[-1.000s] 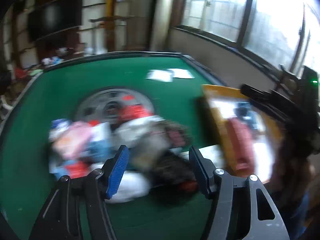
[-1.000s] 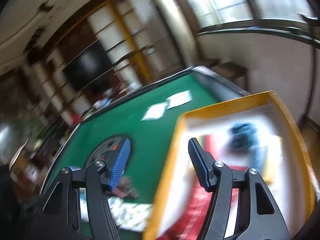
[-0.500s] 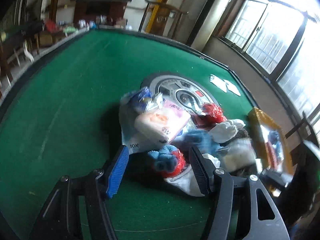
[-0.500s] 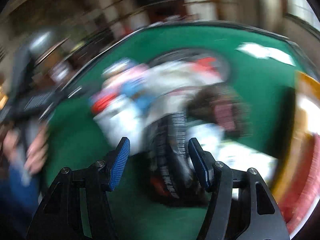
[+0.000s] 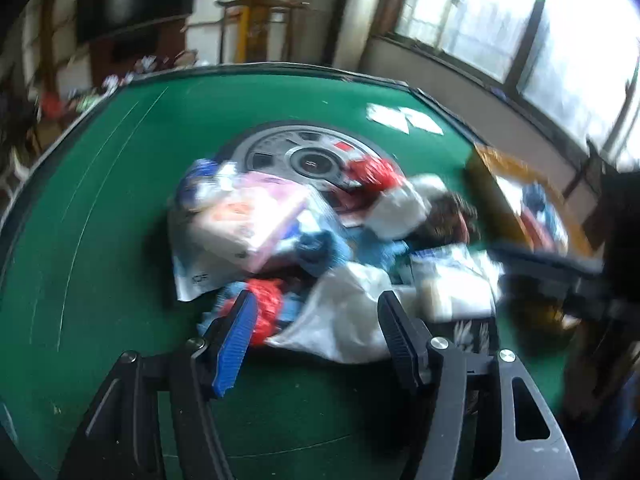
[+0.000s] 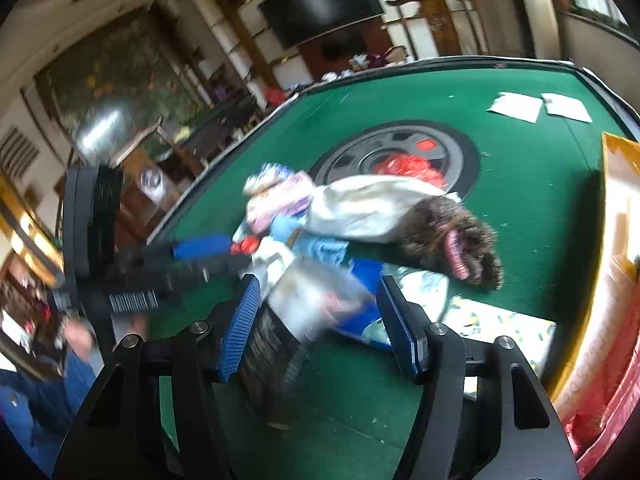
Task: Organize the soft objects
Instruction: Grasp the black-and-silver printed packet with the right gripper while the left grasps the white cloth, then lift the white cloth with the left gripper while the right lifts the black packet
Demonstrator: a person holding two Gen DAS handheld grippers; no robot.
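Nearest in my left wrist view, the left gripper (image 5: pixel 316 332) stands with its jaws roughly half open and empty; a white cloth (image 5: pixel 340 312) lies framed in the gap beneath them, but the pads do not press on it. In the right wrist view, the right gripper (image 6: pixel 318 324) likewise has its jaws about half open, holding nothing, with a clear-wrapped packet (image 6: pixel 316 300) and a dark patterned bundle (image 6: pixel 272 360) lying under the gap. I take the pile of soft objects (image 5: pixel 320 240) as landmark: it sits mid-desk on the green desk (image 5: pixel 100 220), partly over the round grey centre plate (image 5: pixel 304 156). On the pile's left rests a pink pack (image 5: pixel 256 216); at its near left edge a red mesh item (image 5: pixel 264 312); on its right a brown furry item (image 6: pixel 452 236). Right of the pile stands a yellow-rimmed tray (image 5: pixel 492 200), already holding a few items. Beyond the pile, two white papers (image 6: pixel 536 106) lie near the desk's far edge. My judgement: the step in hand is choosing and grasping one piece from the pile for the tray. To do it well I would commit each gripper to a separate item, lower until the pads straddle a single fold, close firmly, and lift straight so neighbouring pieces do not drag along. Motion blur prevents finer identification.
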